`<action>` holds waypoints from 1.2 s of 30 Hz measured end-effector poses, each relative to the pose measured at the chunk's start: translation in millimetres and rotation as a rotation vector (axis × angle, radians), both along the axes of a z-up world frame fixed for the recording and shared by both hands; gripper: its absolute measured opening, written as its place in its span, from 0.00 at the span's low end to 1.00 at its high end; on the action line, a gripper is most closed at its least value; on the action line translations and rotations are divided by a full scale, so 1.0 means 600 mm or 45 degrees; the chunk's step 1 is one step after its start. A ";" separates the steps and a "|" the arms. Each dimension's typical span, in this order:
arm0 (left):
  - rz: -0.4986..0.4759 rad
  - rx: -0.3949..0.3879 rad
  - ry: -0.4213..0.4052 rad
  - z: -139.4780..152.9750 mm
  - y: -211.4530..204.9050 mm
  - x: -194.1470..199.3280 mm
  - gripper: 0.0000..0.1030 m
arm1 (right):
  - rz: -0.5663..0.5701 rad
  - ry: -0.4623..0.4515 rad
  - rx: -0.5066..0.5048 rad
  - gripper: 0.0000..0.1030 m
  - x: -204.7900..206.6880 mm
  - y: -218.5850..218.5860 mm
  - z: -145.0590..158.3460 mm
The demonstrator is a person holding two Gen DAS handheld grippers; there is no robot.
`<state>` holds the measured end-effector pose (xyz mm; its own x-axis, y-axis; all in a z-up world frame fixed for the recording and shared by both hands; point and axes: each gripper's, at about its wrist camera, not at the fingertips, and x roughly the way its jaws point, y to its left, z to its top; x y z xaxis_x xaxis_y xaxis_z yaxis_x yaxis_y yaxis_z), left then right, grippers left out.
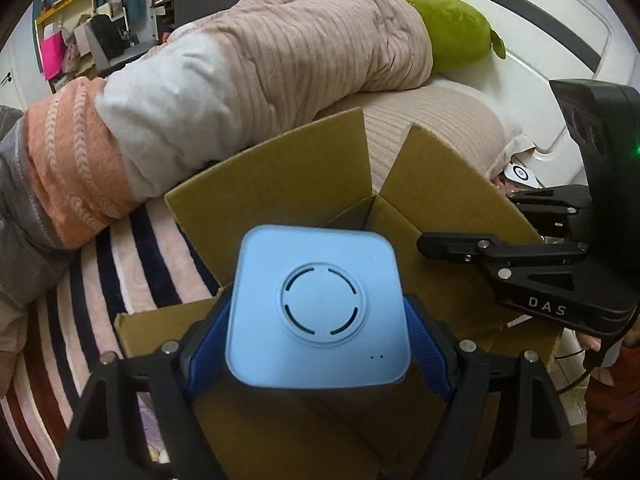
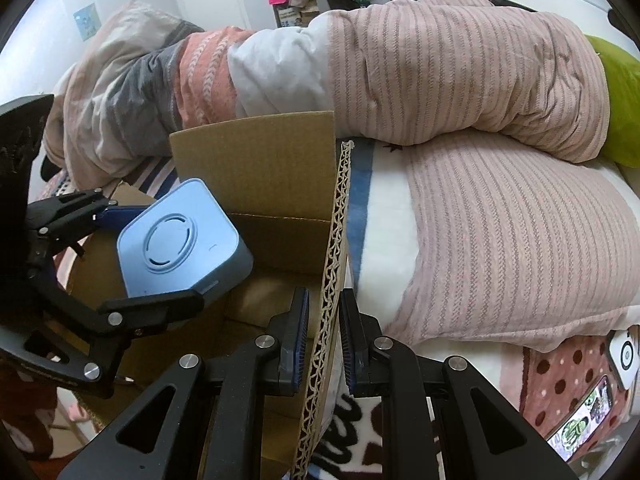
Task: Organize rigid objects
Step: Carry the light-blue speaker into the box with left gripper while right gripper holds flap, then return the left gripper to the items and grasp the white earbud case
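Fingers [image 1: 424,344] of the left gripper [image 1: 318,340] press from both sides on a light blue device [image 1: 318,312], a square block with rounded corners and a round vent on its face. They are spread wide, as wide as the device, and hold it firmly. The device hangs above the open mouth of a carton [image 1: 280,196] that stands on the bed [image 1: 120,272]; it is not inside yet. In the right wrist view the device [image 2: 180,240] is seen tilted, over the left part of the carton [image 2: 256,160].

The right gripper [image 2: 324,344] has its fingers [image 2: 294,336] nearly together, one on each side of an upright carton flap [image 2: 332,280], so the flap edge stands between the blue pads. Whether the pads really touch the flap, I cannot tell. Behind the carton lies a rolled quilt [image 1: 256,64], and a green pillow [image 1: 452,28] is at the far right.
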<state>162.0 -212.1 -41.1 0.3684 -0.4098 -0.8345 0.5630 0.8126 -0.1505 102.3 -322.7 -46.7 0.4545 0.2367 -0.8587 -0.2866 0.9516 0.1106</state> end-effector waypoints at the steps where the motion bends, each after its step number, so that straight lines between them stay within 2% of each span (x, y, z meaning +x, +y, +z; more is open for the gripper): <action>1: -0.001 0.007 -0.003 0.000 -0.001 0.002 0.77 | 0.001 0.001 -0.003 0.10 0.001 0.001 0.000; 5: 0.020 0.022 -0.059 0.013 0.018 -0.010 0.81 | 0.000 0.006 -0.018 0.10 0.003 0.004 -0.001; 8: 0.022 -0.039 -0.119 0.038 0.044 -0.030 0.84 | -0.003 0.007 -0.032 0.10 0.002 0.007 -0.003; 9: 0.023 -0.065 -0.138 0.048 0.056 -0.038 0.88 | -0.004 0.009 -0.040 0.10 0.002 0.007 -0.003; 13: 0.079 -0.122 -0.231 0.081 0.115 -0.073 0.92 | -0.012 0.003 -0.111 0.10 0.003 0.014 -0.002; 17: 0.171 -0.131 -0.303 0.082 0.191 -0.114 0.92 | -0.018 0.005 -0.197 0.11 0.006 0.017 -0.002; 22: 0.281 -0.082 -0.340 0.033 0.272 -0.153 0.93 | -0.038 0.023 -0.253 0.13 0.014 0.021 -0.002; 26: 0.400 -0.050 -0.312 -0.027 0.329 -0.163 0.93 | -0.028 0.019 -0.323 0.14 0.013 0.032 -0.003; 31: 0.485 -0.008 -0.290 -0.098 0.373 -0.181 0.93 | -0.031 0.029 -0.366 0.16 0.014 0.037 -0.006; 33: 0.491 -0.027 -0.244 -0.121 0.383 -0.187 0.93 | -0.034 0.031 -0.373 0.16 0.015 0.038 -0.006; 36: 0.429 -0.130 -0.154 -0.145 0.384 -0.196 0.93 | -0.036 0.035 -0.379 0.16 0.015 0.038 -0.006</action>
<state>44.5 18.1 -128.0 0.5904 -0.3279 -0.7375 0.2854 0.9395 -0.1893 111.4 -299.6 -50.5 0.4332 -0.0396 -0.9004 -0.2600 0.9511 -0.1669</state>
